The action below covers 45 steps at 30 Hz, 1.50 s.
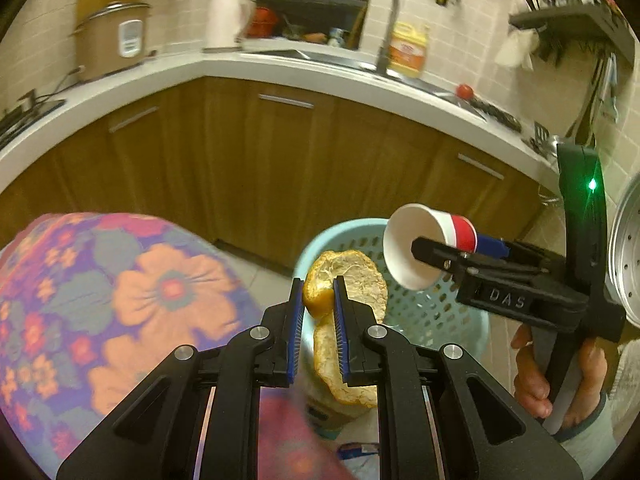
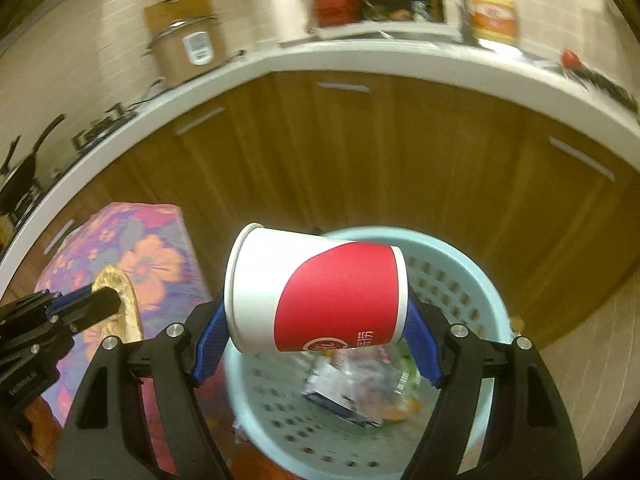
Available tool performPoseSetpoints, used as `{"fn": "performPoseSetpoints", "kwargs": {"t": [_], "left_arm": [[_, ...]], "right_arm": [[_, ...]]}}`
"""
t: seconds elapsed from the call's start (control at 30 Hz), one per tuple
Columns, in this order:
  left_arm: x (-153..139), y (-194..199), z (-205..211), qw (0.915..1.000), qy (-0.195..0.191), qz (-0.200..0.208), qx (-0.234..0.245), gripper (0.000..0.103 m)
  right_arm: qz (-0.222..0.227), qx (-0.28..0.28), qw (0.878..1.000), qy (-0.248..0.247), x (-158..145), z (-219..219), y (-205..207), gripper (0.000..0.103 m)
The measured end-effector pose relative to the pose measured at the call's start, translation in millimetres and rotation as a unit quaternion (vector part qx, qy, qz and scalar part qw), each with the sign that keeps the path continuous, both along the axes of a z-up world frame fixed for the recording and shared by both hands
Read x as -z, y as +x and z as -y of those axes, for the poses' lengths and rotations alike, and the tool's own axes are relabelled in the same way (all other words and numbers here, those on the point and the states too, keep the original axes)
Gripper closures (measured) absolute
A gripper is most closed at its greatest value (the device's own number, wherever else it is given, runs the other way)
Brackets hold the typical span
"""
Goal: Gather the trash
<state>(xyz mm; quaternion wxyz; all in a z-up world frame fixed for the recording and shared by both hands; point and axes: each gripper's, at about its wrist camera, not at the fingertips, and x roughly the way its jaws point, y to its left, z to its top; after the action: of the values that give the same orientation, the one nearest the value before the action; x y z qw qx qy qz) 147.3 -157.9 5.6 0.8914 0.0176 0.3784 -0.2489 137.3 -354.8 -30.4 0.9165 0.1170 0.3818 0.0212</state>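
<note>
My left gripper (image 1: pixel 318 294) is shut on an orange peel (image 1: pixel 352 280) and holds it in the air, just left of the light blue perforated trash basket (image 1: pixel 432 312). My right gripper (image 2: pixel 316 312) is shut on a red and white paper cup (image 2: pixel 320 300), held sideways above the basket (image 2: pixel 480 280). The basket holds wrappers and other scraps (image 2: pixel 360 384). In the left wrist view the right gripper (image 1: pixel 452 246) with the cup (image 1: pixel 424 248) hangs over the basket. In the right wrist view the left gripper (image 2: pixel 100 300) with the peel (image 2: pixel 124 304) is at the left.
A table with a flowered cloth (image 1: pixel 100 300) stands left of the basket. Wooden cabinets (image 1: pixel 280 168) under a white counter (image 1: pixel 200 76) run behind, with a sink tap (image 1: pixel 384 12), a rice cooker (image 1: pixel 112 36) and a yellow bottle (image 1: pixel 408 48). A metal lid (image 1: pixel 624 252) is at the right edge.
</note>
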Motion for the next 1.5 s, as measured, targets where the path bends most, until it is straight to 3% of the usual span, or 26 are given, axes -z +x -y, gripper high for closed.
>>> {"fn": "performPoseSetpoints", "kwargs": {"t": [0.27,0.4,0.57,0.63,0.77,0.93,1.2,1.5], "left_arm": [[25,19,44,0.9994,0.007,-0.026,0.020,0.090],[41,26,49,0.9985,0.006,-0.050,0.021,0.089],[45,26,51,0.9987,0.006,-0.046,0.022,0.086],[43,24,51,0.9988,0.001,-0.042,0.024,0.082],[35,18,48,0.9992,-0.006,-0.031,0.024,0.060],[23,6,35,0.9992,-0.025,-0.023,0.020,0.056],[-3,-34,3,0.9982,-0.046,0.036,-0.011,0.037],[-11,-78,-29,0.9931,-0.027,0.090,-0.070,0.023]], "right_arm": [[-0.040,0.022,0.999,-0.005,34,27,2,0.031],[-0.055,0.028,0.998,0.006,46,35,4,0.031],[-0.055,0.026,0.998,0.009,47,38,2,0.031],[-0.055,0.030,0.998,0.011,46,39,2,0.030],[-0.051,0.036,0.998,0.016,44,41,-3,0.028],[-0.040,0.041,0.998,0.021,34,37,-16,0.027],[0.011,0.047,0.999,0.014,1,12,-64,0.024],[0.068,0.065,0.995,-0.044,-29,-29,-109,0.022]]}}
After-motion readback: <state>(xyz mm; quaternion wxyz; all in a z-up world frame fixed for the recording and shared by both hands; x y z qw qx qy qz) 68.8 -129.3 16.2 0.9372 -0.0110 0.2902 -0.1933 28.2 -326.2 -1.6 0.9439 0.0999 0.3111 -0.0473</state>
